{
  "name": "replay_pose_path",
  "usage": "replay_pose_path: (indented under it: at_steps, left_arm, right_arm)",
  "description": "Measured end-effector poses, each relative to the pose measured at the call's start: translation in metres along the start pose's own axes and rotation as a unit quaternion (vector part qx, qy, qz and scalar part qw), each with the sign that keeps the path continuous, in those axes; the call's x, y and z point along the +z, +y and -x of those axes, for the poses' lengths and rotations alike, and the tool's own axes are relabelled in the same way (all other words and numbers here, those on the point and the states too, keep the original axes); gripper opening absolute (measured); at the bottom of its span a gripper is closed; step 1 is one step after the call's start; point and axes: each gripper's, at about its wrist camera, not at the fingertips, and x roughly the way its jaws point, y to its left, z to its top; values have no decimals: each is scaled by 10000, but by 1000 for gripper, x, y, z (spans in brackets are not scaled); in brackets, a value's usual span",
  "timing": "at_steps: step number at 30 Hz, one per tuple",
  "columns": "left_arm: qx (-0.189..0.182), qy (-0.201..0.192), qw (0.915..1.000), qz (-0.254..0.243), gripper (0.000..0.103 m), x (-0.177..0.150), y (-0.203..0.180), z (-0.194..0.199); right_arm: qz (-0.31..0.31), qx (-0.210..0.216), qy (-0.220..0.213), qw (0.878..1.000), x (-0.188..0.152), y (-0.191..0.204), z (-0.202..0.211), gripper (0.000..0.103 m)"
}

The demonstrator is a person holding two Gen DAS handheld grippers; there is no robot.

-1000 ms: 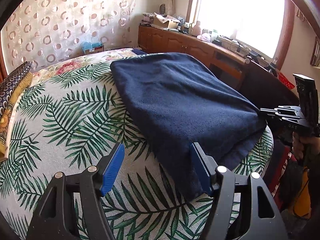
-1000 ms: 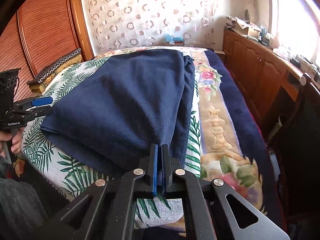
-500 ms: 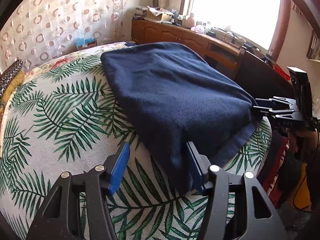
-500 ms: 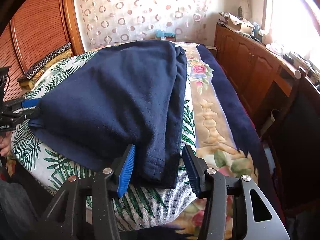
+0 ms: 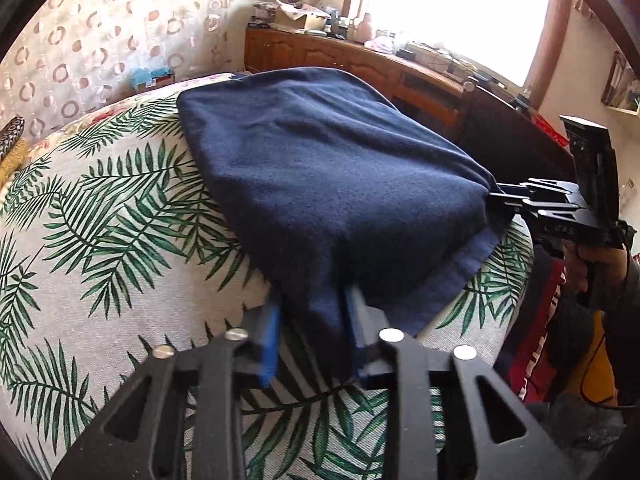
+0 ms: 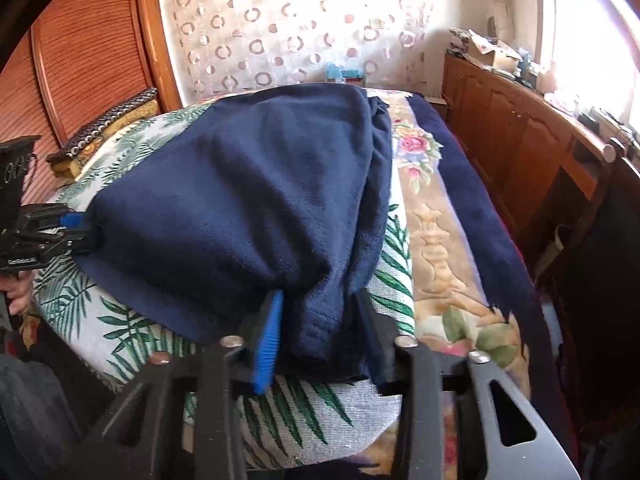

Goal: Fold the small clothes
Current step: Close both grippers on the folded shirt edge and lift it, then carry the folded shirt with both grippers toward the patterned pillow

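The navy fleece garment [image 5: 320, 184], lying along the bed [image 5: 100, 240] with its near end at the foot edge, is being closed on at its two near corners (each between the pads) by the left gripper [image 5: 314, 340] and the right gripper [image 6: 320, 336], its length running away from both.

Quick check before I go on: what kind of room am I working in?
Most likely a home bedroom: the navy garment lies on a bed with a palm-leaf cover, beside a wooden sideboard under a bright window.
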Motion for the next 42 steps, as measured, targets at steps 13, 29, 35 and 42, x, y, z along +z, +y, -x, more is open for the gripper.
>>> replay_pose_path:
  at_steps: [13,29,35,42]
  left_arm:
    - [-116,-1067,9940,233,6,65,16,51]
    - [291,-912,9939,539,6,171,94,-9]
    - [147,-639,9959,626,6,181,111,-30]
    - [177,-1037,9934,464,59,189,112,-7]
  right_arm:
    - [-150,556,-1107,9922,52,-10,36,8]
    - [115,269,-1284,9913,178,-34,-49,8]
    - [86,229,-1107,9936,199,-34,-77,8]
    - [-45,67,-1048,9945,212,-29,-75,9]
